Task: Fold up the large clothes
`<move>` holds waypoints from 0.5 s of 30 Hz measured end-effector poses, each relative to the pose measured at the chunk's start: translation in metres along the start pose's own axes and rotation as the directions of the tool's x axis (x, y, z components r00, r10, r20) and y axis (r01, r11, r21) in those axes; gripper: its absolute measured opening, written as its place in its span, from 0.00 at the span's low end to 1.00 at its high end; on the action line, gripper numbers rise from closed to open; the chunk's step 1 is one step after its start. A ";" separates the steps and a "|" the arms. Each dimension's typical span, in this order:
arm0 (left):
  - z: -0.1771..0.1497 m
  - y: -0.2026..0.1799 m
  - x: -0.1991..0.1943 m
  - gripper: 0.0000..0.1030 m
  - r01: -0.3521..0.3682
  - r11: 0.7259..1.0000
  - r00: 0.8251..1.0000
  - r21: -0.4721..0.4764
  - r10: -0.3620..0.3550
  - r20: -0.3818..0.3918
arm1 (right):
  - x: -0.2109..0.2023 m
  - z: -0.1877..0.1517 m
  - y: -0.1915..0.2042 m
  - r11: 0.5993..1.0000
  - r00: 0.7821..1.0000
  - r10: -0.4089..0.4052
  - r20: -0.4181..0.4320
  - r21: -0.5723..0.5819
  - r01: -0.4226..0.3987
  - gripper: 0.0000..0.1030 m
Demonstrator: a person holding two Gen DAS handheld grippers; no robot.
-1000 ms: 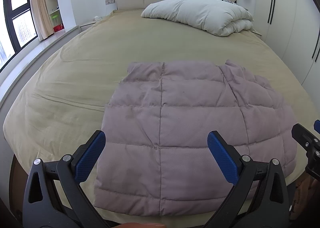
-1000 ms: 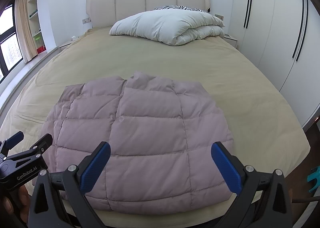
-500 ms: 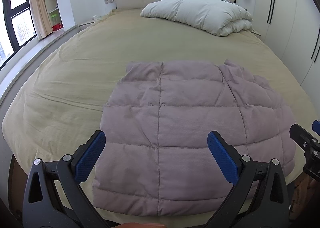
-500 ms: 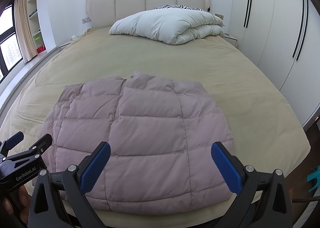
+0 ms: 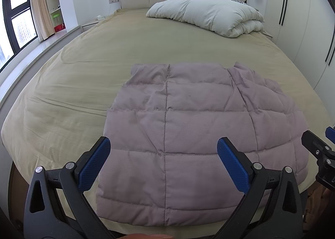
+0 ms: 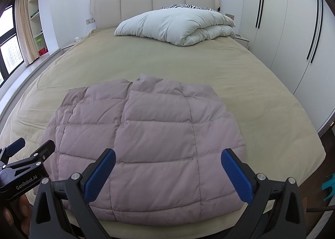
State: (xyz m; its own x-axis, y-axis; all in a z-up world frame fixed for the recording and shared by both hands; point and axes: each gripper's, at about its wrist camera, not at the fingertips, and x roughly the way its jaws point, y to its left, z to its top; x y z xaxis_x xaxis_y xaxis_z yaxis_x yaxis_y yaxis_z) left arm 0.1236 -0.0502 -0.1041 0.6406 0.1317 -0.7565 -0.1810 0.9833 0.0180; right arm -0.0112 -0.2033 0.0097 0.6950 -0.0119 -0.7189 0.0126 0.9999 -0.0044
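A mauve quilted puffer garment (image 5: 188, 125) lies flat on the beige bed (image 5: 83, 75) near its foot edge, folded into a rough rectangle; it also shows in the right wrist view (image 6: 150, 134). My left gripper (image 5: 163, 161) is open and empty, held above the garment's near edge. My right gripper (image 6: 167, 172) is open and empty too, above the near edge. Each gripper shows at the side of the other's view: the right one (image 5: 320, 146) and the left one (image 6: 27, 153).
A white folded duvet (image 6: 178, 25) and a zebra-print pillow (image 6: 188, 6) lie at the headboard. A window (image 5: 16, 18) and shelves are on the left, white wardrobe doors (image 6: 293, 29) on the right. A teal object (image 6: 328, 188) is at the far right.
Both grippers have barely moved; the left view has shifted slightly, so the garment sits a touch lower. Both stay open and the garment lies as before.
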 end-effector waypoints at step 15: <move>-0.001 0.000 0.000 1.00 0.008 1.000 1.000 0.000 -0.008 -0.001 | 0.002 -0.002 0.001 1.000 1.000 0.003 -0.007 -0.001 -0.003 1.00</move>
State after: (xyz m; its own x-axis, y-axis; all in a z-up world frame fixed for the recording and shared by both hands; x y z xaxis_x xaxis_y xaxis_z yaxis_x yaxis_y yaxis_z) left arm 0.1231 -0.0501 -0.1050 0.6410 0.1235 -0.7575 -0.1758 0.9844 0.0117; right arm -0.0109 -0.2026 0.0066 0.6903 -0.0084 -0.7235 0.0093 1.0000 -0.0028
